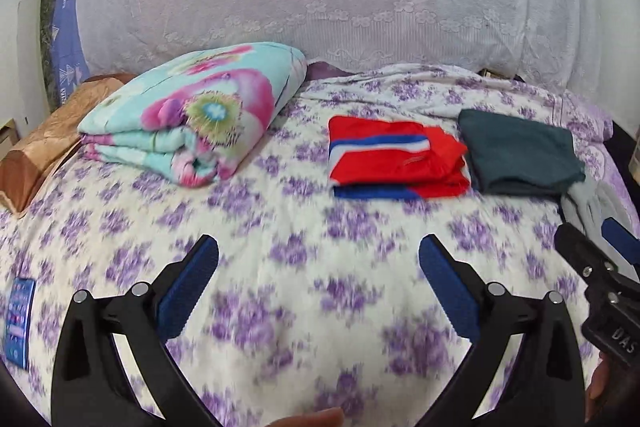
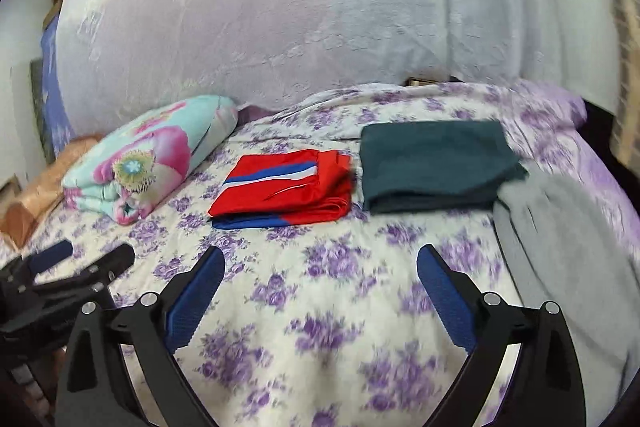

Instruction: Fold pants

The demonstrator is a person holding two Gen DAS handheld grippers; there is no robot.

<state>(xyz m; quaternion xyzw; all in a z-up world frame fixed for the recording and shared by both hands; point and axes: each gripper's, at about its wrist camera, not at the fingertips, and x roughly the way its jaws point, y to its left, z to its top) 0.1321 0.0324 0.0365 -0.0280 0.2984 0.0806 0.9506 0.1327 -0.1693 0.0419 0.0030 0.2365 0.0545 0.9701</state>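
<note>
Nearest, left gripper (image 1: 319,247) and right gripper (image 2: 321,259) both spread wide, empty, above the purple-flowered bedsheet (image 2: 320,307). Just right of the right gripper, loose grey fleece pants (image 2: 560,247): probably best pinched at the waistband, pulled flat. Beyond: folded dark green garment (image 2: 436,163) and folded red striped garment (image 2: 288,187).

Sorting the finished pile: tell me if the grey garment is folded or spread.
Spread. The grey garment lies loose and rumpled on the bedsheet, unlike the squared dark green stack beside it.
</note>
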